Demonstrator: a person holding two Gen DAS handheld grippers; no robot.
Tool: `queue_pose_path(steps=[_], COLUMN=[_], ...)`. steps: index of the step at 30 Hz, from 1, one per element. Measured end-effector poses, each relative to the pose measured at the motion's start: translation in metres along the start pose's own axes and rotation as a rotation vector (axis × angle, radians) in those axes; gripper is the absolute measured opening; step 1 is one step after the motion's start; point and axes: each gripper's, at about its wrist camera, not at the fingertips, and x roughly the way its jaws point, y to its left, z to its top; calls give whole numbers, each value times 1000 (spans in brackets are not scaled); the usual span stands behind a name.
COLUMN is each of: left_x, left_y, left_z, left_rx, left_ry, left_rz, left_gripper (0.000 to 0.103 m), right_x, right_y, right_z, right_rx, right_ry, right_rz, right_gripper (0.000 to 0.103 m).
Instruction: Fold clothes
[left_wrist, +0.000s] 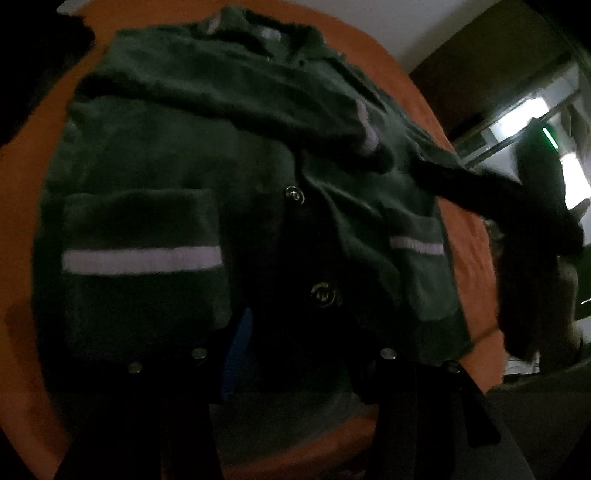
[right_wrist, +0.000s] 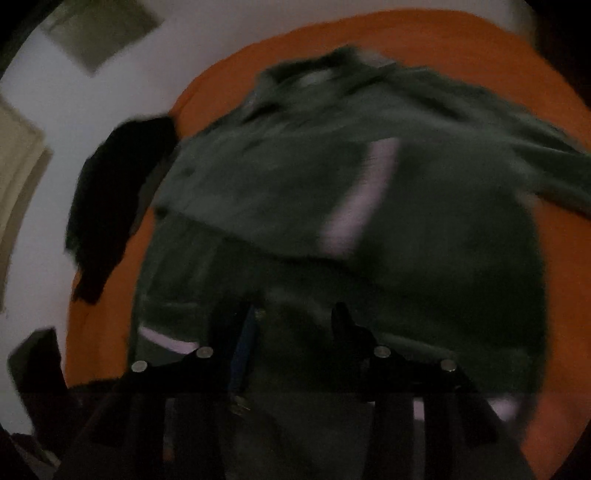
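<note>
**Green jacket on the orange surface, both grippers above it**

Nearest in the left wrist view, the left gripper (left_wrist: 295, 332) hangs over the lower front of a dark green jacket (left_wrist: 155, 177). Its jaws stand partly apart, a blue pad showing on the inner face of one finger; the frame is too dark to tell whether any cloth is caught between them. Just beyond the fingertips sit two round metal buttons (left_wrist: 324, 294) along the jacket's front edge. To either side are patch pockets, each crossed by a pale stripe (left_wrist: 142, 260). Further up, one sleeve (left_wrist: 236, 96) lies folded across the chest, its cuff bearing the same pale band. The jacket rests spread on an orange surface (left_wrist: 469, 240), collar at the far end.

Seen from the right wrist, the right gripper (right_wrist: 295, 328) hovers above the same garment, jaws partly apart; the view is blurred, and nothing can be made out between them. Beyond the jacket's far left edge, a black garment (right_wrist: 110, 206) lies partly on the orange surface, next to pale floor (right_wrist: 92, 96).
</note>
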Motion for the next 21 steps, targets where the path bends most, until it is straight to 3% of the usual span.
queue_pose_path(steps=[2,6,8,9,11,14,16,18,19,21], left_x=[4,31,36,39,46,67,80,79,76,75], left_y=[2,-10,-12,-15,-22,-33,-33,-35,-36,-33], left_z=[6,14,18,20,21,10,-8,-19,-24,-29], left_rx=[11,35,36,40,62,117,122,134,141,104], left_ry=[33,85,109,126,162,231,274,263,250,253], left_rz=[-15,-45,-64,-82,-120,-82,-61,-47,-41,-48], left_gripper=[49,49,49,49,49,49,49,49,49,49], right_x=[-26,-70,-87,-91,-96,-94,-87,-78,-74,-67], right_y=[-37,-105,-136,-147,-168,-185,-187,-186,-185,-179], right_z=[-15,-63,-96,-113,-147,-187,-201,-209,-213,-213], right_rx=[98,294,383,422,511,626,669,691,702,667], right_ry=[-43,-59,-50,-34,3,53,84,119,136,176], right_rz=[-55,-163,-207,-215,-209,-118,-56,-2,25,2], right_gripper=[42,52,65,70,70,69,45,37,24,11])
